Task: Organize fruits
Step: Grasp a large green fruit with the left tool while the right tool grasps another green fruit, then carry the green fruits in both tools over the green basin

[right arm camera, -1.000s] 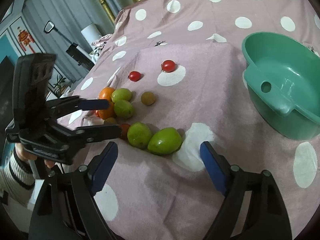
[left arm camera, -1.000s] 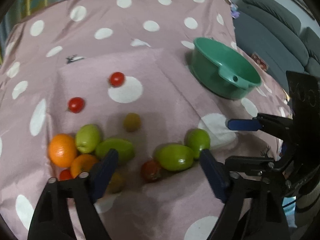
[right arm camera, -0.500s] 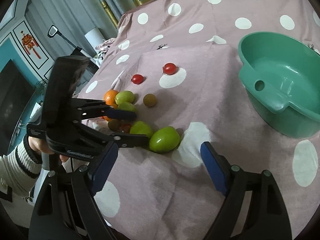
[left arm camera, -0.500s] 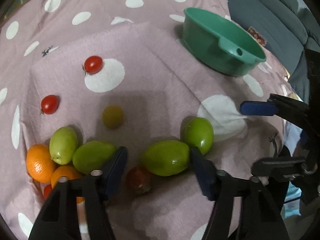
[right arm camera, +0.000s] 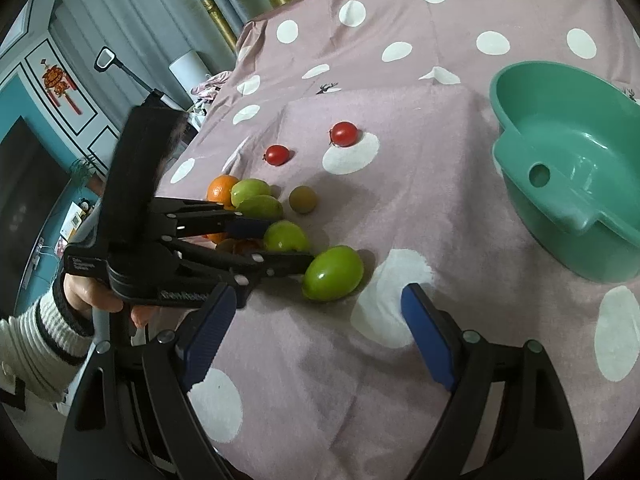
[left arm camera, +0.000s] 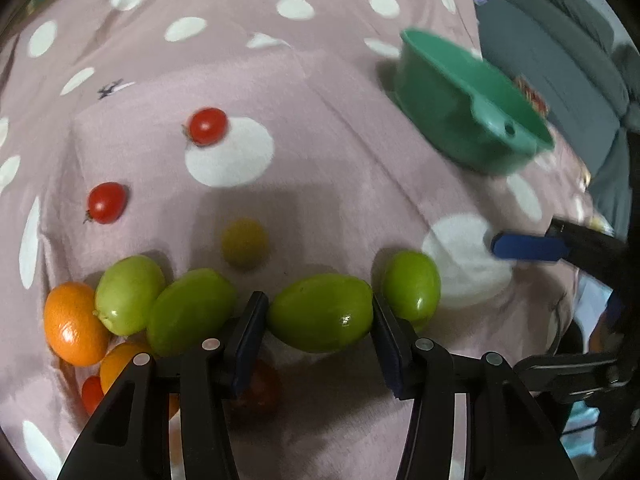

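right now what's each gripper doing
left gripper: just been closing around a green fruit, pads at its ends
right gripper: open, empty

Pretty tight around the left gripper (left arm camera: 318, 322): its jaws have just been closing around a green fruit (left arm camera: 320, 318), with another green fruit (left arm camera: 411, 285) touching at right and a third (left arm camera: 190, 312) crowding the left. Plenty of bare cloth (right arm camera: 420, 200) in the middle of the right wrist view, up to the green bowl (right arm camera: 560, 208) at right.

Green fruit (left arm camera: 320, 318), orange citrus (left arm camera: 72, 324), red tomatoes (left arm camera: 207, 126), teal-green bowl (left arm camera: 460, 120), white-dotted mauve cloth (left arm camera: 340, 184).
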Motion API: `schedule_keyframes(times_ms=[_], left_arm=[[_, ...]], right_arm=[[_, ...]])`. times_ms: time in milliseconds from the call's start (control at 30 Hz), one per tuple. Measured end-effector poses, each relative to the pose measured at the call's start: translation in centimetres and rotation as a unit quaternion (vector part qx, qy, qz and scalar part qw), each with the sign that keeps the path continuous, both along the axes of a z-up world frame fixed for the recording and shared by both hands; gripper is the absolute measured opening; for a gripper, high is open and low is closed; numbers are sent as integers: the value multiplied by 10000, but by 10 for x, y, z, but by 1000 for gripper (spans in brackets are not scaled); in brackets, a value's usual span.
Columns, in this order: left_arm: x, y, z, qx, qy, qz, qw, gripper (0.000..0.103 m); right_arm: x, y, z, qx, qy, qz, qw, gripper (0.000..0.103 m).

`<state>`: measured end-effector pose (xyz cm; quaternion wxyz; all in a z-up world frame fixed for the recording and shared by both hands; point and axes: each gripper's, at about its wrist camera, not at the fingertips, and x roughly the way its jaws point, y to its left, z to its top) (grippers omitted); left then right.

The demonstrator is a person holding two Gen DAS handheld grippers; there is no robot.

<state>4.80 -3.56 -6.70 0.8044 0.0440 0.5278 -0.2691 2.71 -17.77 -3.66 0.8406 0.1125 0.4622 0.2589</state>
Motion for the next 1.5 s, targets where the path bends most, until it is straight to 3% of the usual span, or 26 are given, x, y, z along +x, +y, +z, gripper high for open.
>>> schedule_keyframes(times_ms=[133,333,500,667,900,1033,1233,1500], left_arm=[[-2,21,18,-361,-200,299,9987,52],[-11,55,41,-605,-497,750,9941,52],[-19,71,51,-779,-593,990,9903,52],[-26,80,52,-859,-616,1110,9882,52],[-30,84,52,-881,-622,1123,9878,52],[-30,84,49,-870,-585,1129,9881,52],[-33,81,51,-829,-583,1115,9886,52],[-35,69,57,-715,-656,1068,9895,52]], right_arm=[[-2,5,0,-54,10,75,10000,85],[8,23,-5,-183,68,245,9995,85],[24,37,-14,-459,266,294,9982,72],[36,40,-23,-701,397,183,9966,54],[42,50,-27,-1348,279,267,9901,48],[43,48,-28,-1536,204,293,9875,36],[38,38,-22,-1236,148,200,9920,36],[19,24,15,-825,-287,58,9962,36]])
